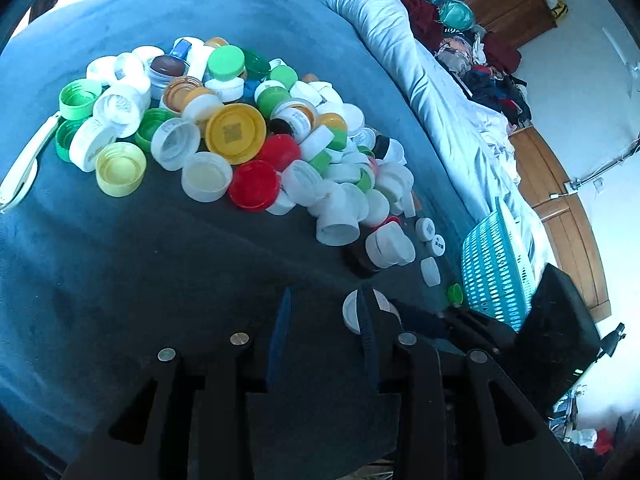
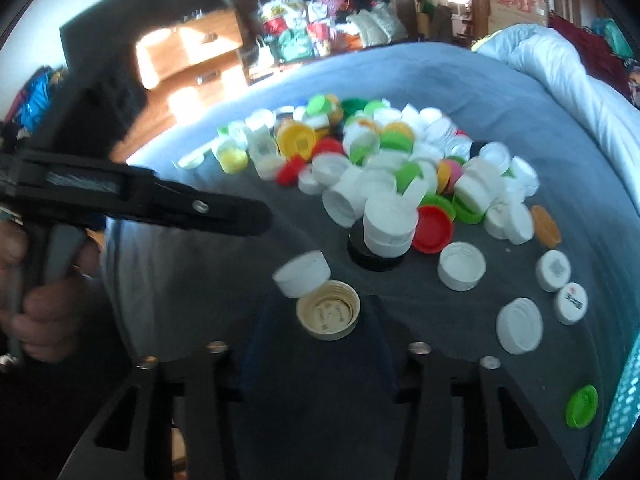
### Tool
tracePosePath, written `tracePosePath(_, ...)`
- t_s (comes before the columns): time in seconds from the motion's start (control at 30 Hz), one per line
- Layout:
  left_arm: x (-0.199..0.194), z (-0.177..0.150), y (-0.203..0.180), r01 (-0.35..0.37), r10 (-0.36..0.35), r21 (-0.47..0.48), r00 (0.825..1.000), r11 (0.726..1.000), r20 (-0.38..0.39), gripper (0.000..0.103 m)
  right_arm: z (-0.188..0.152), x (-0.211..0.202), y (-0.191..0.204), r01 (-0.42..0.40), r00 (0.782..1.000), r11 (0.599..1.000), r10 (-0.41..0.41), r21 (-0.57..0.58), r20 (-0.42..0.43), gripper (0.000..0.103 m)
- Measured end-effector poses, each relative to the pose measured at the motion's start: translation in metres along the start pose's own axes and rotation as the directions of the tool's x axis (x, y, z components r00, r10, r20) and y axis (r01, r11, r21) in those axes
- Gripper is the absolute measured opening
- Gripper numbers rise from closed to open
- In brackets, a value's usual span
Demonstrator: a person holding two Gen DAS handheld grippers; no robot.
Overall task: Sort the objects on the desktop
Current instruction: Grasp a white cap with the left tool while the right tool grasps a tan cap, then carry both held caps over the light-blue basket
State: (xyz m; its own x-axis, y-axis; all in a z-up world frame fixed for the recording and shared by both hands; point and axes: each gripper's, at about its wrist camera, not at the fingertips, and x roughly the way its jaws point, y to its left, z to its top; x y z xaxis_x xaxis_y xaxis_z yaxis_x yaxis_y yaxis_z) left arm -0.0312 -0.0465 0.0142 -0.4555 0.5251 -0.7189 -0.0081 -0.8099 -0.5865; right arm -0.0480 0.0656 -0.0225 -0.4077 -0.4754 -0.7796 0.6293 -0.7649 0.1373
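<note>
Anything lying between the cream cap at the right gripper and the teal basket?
Only low loose caps: a white cap and a green cap lie on the cloth between the cream cap and the teal basket.

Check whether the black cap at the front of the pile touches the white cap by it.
Touching. The right wrist view shows the white cap resting on the black cap, overlapping its rim with no gap.
</note>
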Motion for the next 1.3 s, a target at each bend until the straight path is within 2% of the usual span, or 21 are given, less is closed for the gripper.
tracePosePath(0.13, -0.005, -0.007, -0.01, -0.064, 0.063, 0.101, 0.998, 0.993, 0.013, 0.029, -0.01, -0.02, -0.002, 0.048, 0.999, 0.999, -0.048, 0.024, 0.007, 0.035)
tracePosePath(0.23, -0.003, -0.016, -0.026, -0.085, 0.082, 0.201, 0.996, 0.976, 0.024, 0.029, -0.027, -0.038, -0.011, 0.069, 0.998, 0.993, -0.068, 0.093, -0.009, 0.035)
tracePosePath(0.3, 0.002, -0.024, -0.043, -0.099, 0.093, 0.28, 0.995, 0.955, 0.036, 0.033, -0.042, -0.051, -0.017, 0.087, 0.996, 0.986, -0.085, 0.145, -0.015, 0.035)
tracePosePath(0.37, 0.01, -0.034, -0.058, -0.138, 0.125, 0.366, 0.99, 0.92, 0.059, 0.038, -0.055, -0.06, -0.025, 0.084, 0.996, 0.974, -0.082, 0.211, -0.015, 0.035)
tracePosePath(0.43, 0.022, -0.044, -0.071, -0.181, 0.168, 0.44, 0.983, 0.88, 0.068, 0.038, -0.062, -0.064, -0.028, 0.088, 0.996, 0.966, -0.086, 0.244, -0.02, 0.035)
tracePosePath(0.5, 0.029, -0.049, -0.077, -0.196, 0.182, 0.473, 0.98, 0.859, 0.076, 0.038, -0.067, -0.066, -0.029, 0.082, 0.997, 0.961, -0.078, 0.264, -0.023, 0.035)
tracePosePath(0.57, 0.036, -0.051, -0.079, -0.221, 0.203, 0.489, 0.975, 0.844, 0.09, 0.038, -0.067, -0.066, -0.029, 0.081, 0.997, 0.962, -0.078, 0.262, -0.021, 0.035)
tracePosePath(0.73, 0.044, -0.045, -0.079, -0.252, 0.224, 0.479, 0.968, 0.841, 0.115, 0.038, -0.061, -0.066, -0.029, 0.07, 0.997, 0.962, -0.072, 0.263, -0.005, 0.035)
tracePosePath(0.77, 0.045, -0.044, -0.079, -0.258, 0.232, 0.476, 0.966, 0.841, 0.114, 0.036, -0.06, -0.067, -0.029, 0.072, 0.997, 0.962, -0.074, 0.263, -0.001, 0.035)
tracePosePath(0.8, 0.044, -0.044, -0.08, -0.275, 0.247, 0.47, 0.961, 0.839, 0.122, 0.028, -0.059, -0.069, -0.028, 0.077, 0.997, 0.961, -0.081, 0.264, 0.003, 0.035)
tracePosePath(0.83, 0.043, -0.044, -0.08, -0.279, 0.253, 0.467, 0.96, 0.839, 0.121, 0.025, -0.057, -0.07, -0.028, 0.081, 0.996, 0.961, -0.086, 0.266, 0.006, 0.035)
tracePosePath(0.93, 0.036, -0.041, -0.082, -0.293, 0.263, 0.44, 0.956, 0.849, 0.13, 0.025, -0.054, -0.078, -0.027, 0.094, 0.995, 0.956, -0.103, 0.277, 0.018, 0.035)
tracePosePath(1.07, 0.017, -0.036, -0.099, -0.34, 0.291, 0.425, 0.94, 0.839, 0.179, 0.025, -0.047, -0.097, -0.027, 0.125, 0.989, 0.949, -0.143, 0.29, 0.04, 0.035)
tracePosePath(1.17, 0.002, -0.031, -0.122, -0.407, 0.336, 0.432, 0.913, 0.805, 0.234, 0.025, -0.04, -0.119, -0.029, 0.152, 0.981, 0.939, -0.18, 0.309, 0.065, 0.035)
tracePosePath(1.3, -0.012, -0.027, -0.149, -0.455, 0.367, 0.436, 0.889, 0.776, 0.274, 0.025, -0.03, -0.152, -0.032, 0.198, 0.964, 0.922, -0.244, 0.333, 0.103, 0.035)
